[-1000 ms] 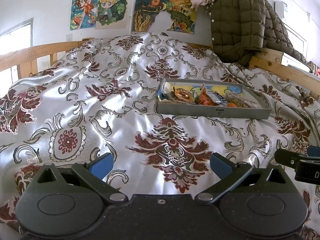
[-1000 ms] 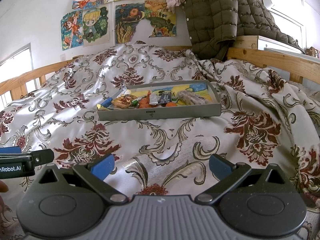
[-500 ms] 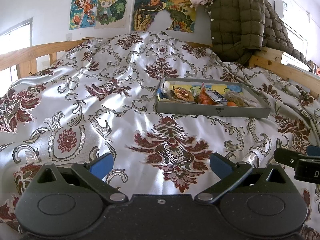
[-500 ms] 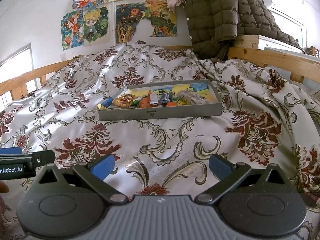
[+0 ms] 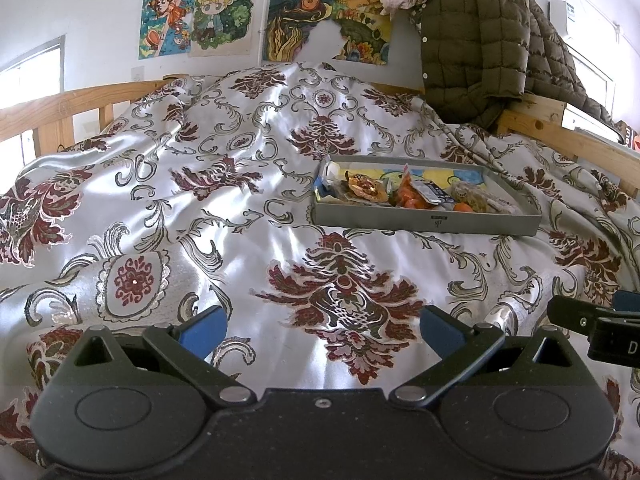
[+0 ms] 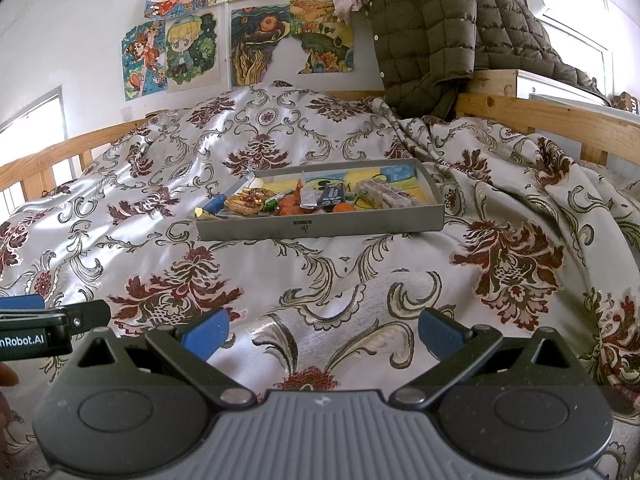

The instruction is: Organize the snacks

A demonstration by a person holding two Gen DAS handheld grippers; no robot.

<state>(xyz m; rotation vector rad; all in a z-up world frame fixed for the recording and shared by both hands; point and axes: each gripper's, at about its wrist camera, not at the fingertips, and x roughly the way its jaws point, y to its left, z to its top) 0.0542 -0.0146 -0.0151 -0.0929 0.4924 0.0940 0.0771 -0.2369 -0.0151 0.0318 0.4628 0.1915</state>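
Note:
A shallow grey tray [image 5: 424, 224] [image 6: 320, 229] lies on the patterned bedspread, far ahead of both grippers. Inside it sit several wrapped snacks: an orange-gold round packet [image 5: 364, 189] [image 6: 245, 204], small orange pieces [image 5: 408, 198] [image 6: 289, 203], a dark wrapped bar [image 6: 333, 195] and a long clear packet [image 6: 384, 196]. My left gripper [image 5: 322, 330] is open, low over the bedspread, with nothing between its blue pads. My right gripper [image 6: 322, 330] is open too and holds nothing. Each gripper's tip shows at the edge of the other's view.
The silky floral bedspread [image 5: 224, 216] covers the bed, rumpled into folds at the right [image 6: 560, 184]. Wooden rails [image 6: 552, 124] run along both sides. A quilted olive jacket [image 5: 484, 52] hangs over the far right corner. Drawings are taped to the wall behind.
Both views have drifted slightly, with the tray sitting a little lower and nearer in frame. Both grippers stay open and hold nothing.

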